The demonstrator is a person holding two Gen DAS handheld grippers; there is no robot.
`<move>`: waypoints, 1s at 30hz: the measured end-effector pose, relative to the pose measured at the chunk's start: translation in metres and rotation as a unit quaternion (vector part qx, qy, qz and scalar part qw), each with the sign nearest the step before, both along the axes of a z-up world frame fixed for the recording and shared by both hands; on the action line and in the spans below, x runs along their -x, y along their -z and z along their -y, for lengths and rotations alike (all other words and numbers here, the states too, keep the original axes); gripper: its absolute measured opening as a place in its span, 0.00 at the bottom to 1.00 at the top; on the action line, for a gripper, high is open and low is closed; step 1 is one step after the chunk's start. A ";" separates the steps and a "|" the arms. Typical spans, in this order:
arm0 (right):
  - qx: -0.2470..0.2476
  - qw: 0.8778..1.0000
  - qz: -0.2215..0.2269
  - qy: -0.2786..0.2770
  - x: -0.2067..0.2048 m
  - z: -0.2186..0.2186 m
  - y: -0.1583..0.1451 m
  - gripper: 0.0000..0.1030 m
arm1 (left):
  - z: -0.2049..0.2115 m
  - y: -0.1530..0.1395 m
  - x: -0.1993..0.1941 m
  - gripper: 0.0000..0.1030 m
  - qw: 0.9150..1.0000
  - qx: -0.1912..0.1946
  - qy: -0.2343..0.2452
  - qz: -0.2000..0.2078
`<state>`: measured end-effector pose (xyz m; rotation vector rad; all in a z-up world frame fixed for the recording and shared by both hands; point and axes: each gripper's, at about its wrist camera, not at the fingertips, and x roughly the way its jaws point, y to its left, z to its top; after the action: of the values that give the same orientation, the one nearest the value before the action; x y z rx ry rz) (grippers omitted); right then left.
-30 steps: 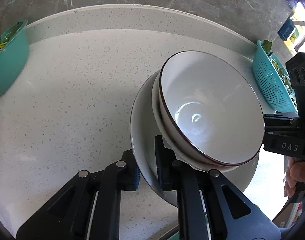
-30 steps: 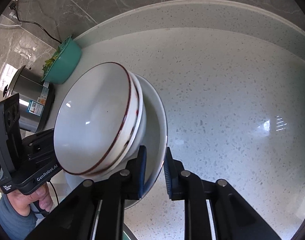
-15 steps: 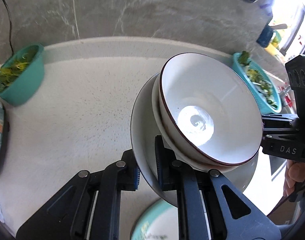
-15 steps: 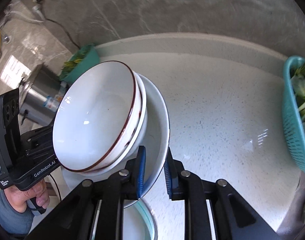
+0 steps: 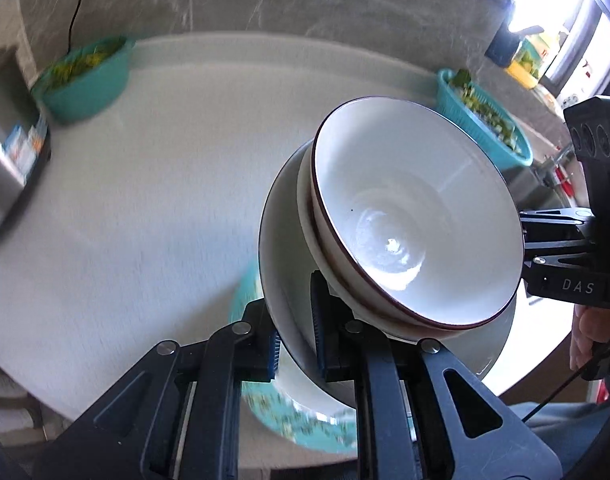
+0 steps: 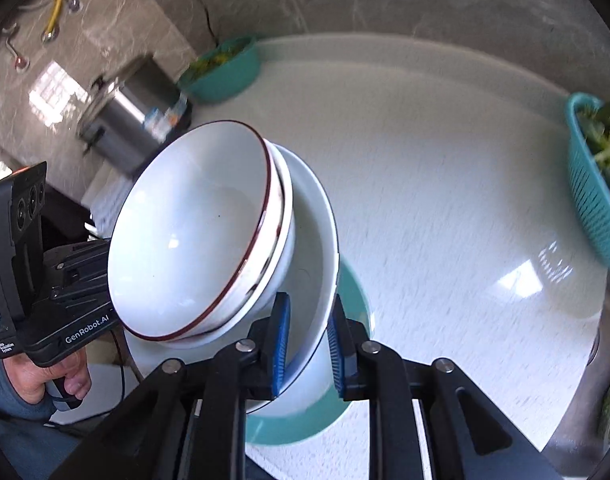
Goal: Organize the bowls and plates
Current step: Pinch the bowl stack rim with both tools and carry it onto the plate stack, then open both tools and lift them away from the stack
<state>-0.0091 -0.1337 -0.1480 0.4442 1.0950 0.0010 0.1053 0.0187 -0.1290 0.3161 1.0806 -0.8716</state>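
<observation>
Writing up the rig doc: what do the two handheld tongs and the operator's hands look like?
Both tongs, left and right, are matte black, with silver pivot screws and ribbed blue pads. The left unit's body carries a three-lens module, an orange light and "GenRobot.AI"; the right's body reads "DAS". Thin black cables trail from both. Bare hands; left hand has a blue-grey sleeve.

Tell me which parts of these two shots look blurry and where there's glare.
Left wrist view: countertop and teal bowl smeared, stacked bowls sharp, window blown out. Right wrist view: counter and metal pot streaked, bright reflection on the counter.
</observation>
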 end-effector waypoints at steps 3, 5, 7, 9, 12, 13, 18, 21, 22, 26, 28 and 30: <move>-0.004 1.000 -0.013 -0.012 0.005 -0.009 0.015 0.20 | -0.012 0.016 0.015 0.11 1.000 -0.009 -0.008 -0.007; -0.002 1.000 -0.016 -0.017 0.005 -0.013 0.018 0.20 | -0.018 0.024 0.021 0.11 1.000 -0.011 -0.014 -0.007; -0.001 1.000 -0.016 -0.019 0.003 -0.015 0.020 0.20 | -0.021 0.032 0.021 0.11 1.000 -0.012 -0.019 -0.003; 0.001 1.000 -0.016 -0.019 0.002 -0.015 0.020 0.20 | -0.021 0.037 0.021 0.11 1.000 -0.014 -0.021 0.000; 0.008 1.000 -0.016 -0.018 0.001 -0.017 0.020 0.20 | -0.023 0.047 0.022 0.12 1.000 -0.016 -0.023 0.007; 0.011 1.000 -0.016 -0.019 -0.003 -0.021 0.023 0.20 | -0.023 0.050 0.023 0.12 1.000 -0.017 -0.022 0.009; 0.020 1.000 -0.016 -0.016 -0.006 -0.029 0.031 0.20 | -0.017 0.063 0.016 0.12 0.999 -0.023 -0.024 0.009; 0.025 1.000 -0.009 -0.011 -0.005 -0.033 0.032 0.20 | -0.017 0.068 0.015 0.12 0.999 -0.022 -0.024 0.016; 0.028 1.000 -0.008 -0.010 -0.005 -0.034 0.032 0.20 | -0.017 0.068 0.014 0.12 0.999 -0.021 -0.023 0.017; 0.032 0.999 -0.003 -0.004 -0.002 -0.036 0.032 0.21 | -0.015 0.071 0.014 0.13 0.999 -0.024 -0.018 0.025; 0.039 0.999 -0.004 -0.004 -0.003 -0.039 0.032 0.22 | -0.014 0.071 0.013 0.13 0.999 -0.023 -0.014 0.023; 0.046 0.999 -0.010 0.001 -0.002 -0.041 0.031 0.29 | -0.015 0.069 0.010 0.17 0.999 -0.024 -0.009 0.019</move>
<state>-0.0073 -0.0931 -0.1792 0.3635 1.1097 -0.0565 0.0950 0.0338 -0.1975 0.3610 1.0698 -0.8208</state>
